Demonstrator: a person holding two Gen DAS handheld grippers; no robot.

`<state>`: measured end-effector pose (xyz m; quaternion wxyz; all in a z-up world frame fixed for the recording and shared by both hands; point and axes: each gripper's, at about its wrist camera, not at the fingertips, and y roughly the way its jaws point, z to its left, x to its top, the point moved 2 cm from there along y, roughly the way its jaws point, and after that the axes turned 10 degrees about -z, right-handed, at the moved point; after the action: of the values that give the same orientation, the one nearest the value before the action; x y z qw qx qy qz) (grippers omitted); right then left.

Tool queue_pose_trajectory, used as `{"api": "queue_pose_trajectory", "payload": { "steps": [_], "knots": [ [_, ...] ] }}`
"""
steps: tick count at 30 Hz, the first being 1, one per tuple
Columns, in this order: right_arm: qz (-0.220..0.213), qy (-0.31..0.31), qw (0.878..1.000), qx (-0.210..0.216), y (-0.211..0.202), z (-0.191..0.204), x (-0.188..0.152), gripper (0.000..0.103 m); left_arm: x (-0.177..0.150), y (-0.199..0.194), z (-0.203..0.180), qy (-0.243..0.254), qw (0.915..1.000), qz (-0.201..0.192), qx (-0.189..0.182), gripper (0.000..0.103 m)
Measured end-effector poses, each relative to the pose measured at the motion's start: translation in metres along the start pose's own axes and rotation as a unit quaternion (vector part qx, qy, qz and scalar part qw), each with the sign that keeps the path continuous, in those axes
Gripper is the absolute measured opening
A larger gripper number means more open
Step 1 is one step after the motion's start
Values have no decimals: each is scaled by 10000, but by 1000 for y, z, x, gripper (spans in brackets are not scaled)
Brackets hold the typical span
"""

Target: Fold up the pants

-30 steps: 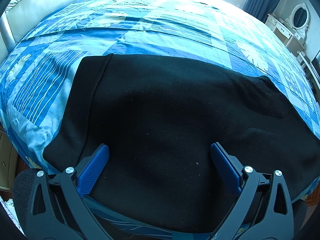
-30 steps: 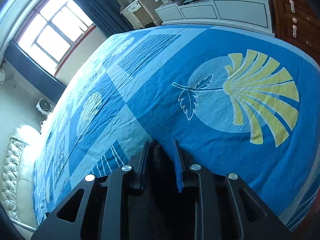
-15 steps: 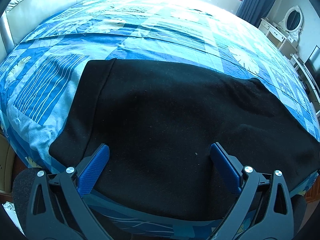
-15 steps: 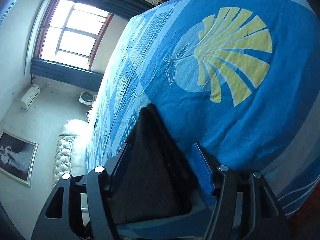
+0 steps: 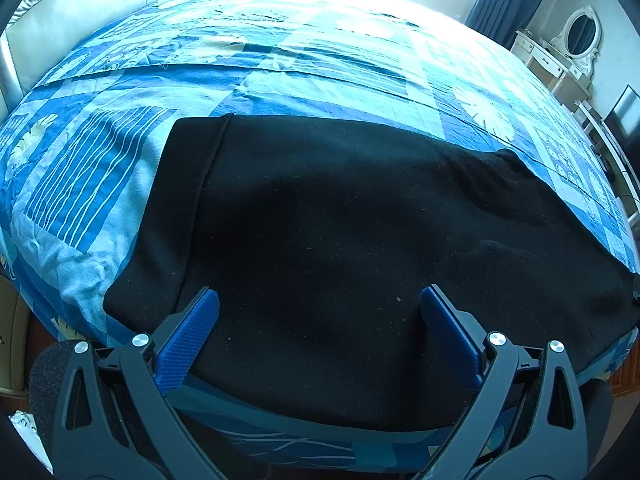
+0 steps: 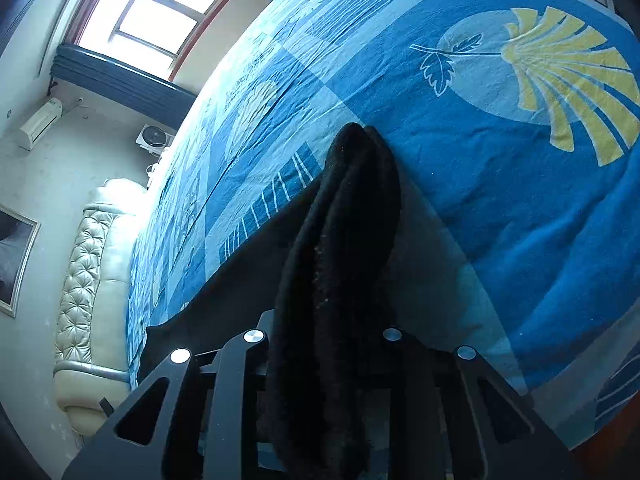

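Since half a second ago the right gripper has clamped a bunched fold of the black fleece pants, lying on the blue patterned bedspread; the left gripper hovers wide, empty.

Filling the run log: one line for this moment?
left gripper: open over black pants | right gripper: shut on pants' bunched end | bed
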<state>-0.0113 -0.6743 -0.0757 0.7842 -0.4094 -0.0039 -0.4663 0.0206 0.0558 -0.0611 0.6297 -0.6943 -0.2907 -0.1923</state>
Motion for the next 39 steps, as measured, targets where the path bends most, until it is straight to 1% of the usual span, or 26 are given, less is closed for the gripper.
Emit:
{"api": "queue_pose_trajectory", "payload": {
  "steps": [3,6,8,13,17,25,27,32,35,39],
  "knots": [
    [-299,96,9990,319,-14,24,1,22,1,-2,3,1,10000,5,-80,101],
    [-497,-37,9966,661,-30,60,0,22,1,-4,6,4,9999,-26,-133,101],
    [-535,-202,9951,806,-37,86,-7,22,-1,-4,6,61,9999,-30,-135,101],
    [-469,-726,9920,916,-31,161,-33,22,-5,-3,-3,378,9993,-46,-8,101],
    [-333,-1162,9896,783,-12,205,-65,22,-4,-4,-8,335,9993,47,-152,101],
    [180,-1726,9820,748,49,262,-133,22,-4,-10,-17,425,9988,3,-235,101],
    [312,-1817,9802,722,63,271,-152,22,-4,-11,-18,414,9988,-4,-244,101],
    [605,-2112,9744,479,97,288,-193,22,-6,-14,-22,522,9984,-56,-193,101],
    [745,-2452,9663,247,112,297,-216,22,-5,-16,-24,589,9980,-117,-172,101],
    [792,-2788,9570,79,123,306,-236,22,-5,-16,-25,590,9980,-129,-160,101]
  ]
}}
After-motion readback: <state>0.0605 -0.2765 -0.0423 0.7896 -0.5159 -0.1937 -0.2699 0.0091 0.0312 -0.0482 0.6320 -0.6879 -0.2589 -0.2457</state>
